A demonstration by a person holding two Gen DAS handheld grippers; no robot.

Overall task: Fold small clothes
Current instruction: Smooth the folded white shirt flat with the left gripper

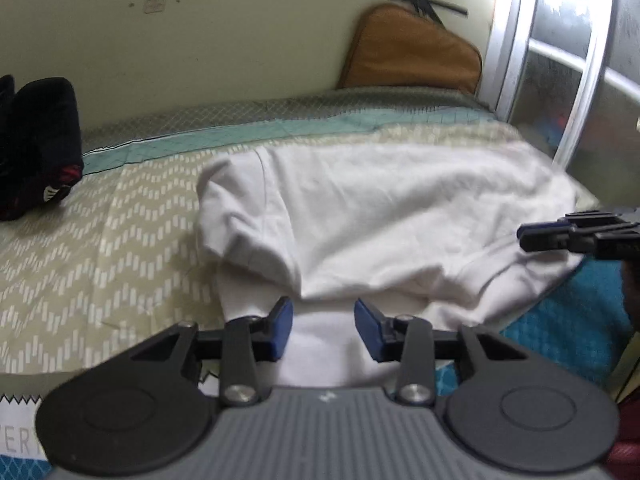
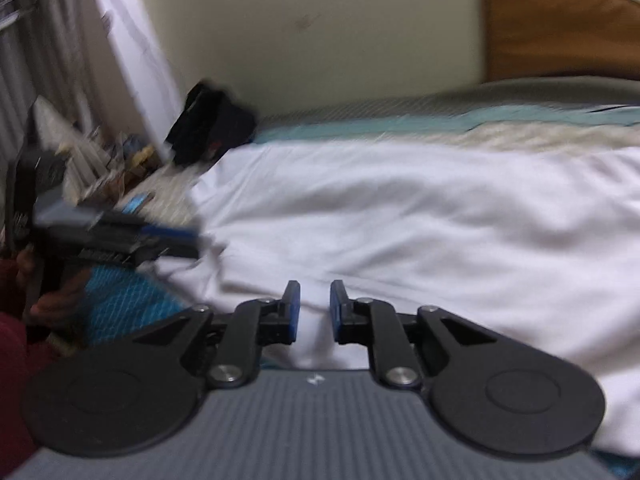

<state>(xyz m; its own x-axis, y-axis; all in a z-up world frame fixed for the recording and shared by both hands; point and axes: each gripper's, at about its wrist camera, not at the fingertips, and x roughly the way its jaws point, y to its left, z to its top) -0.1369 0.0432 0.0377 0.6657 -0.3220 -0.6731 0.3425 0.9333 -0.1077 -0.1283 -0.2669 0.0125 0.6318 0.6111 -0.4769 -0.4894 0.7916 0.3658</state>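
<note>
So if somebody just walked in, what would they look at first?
Probably the big white garment, spread rumpled across the middle of the patterned bed cover. Next, the left gripper and right gripper, both open just above its near edge. Then the dark clothes piled far left by the wall, and the orange cushion at the back.

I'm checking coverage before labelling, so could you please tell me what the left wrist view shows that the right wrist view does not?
Only the left wrist view shows the window frame, black tape cross and chevron bedspread. Only the right wrist view shows the clutter beside the bed and a hand. Both show the white garment, brown cushion, dark clothes and both tools, left and right, open.
</note>
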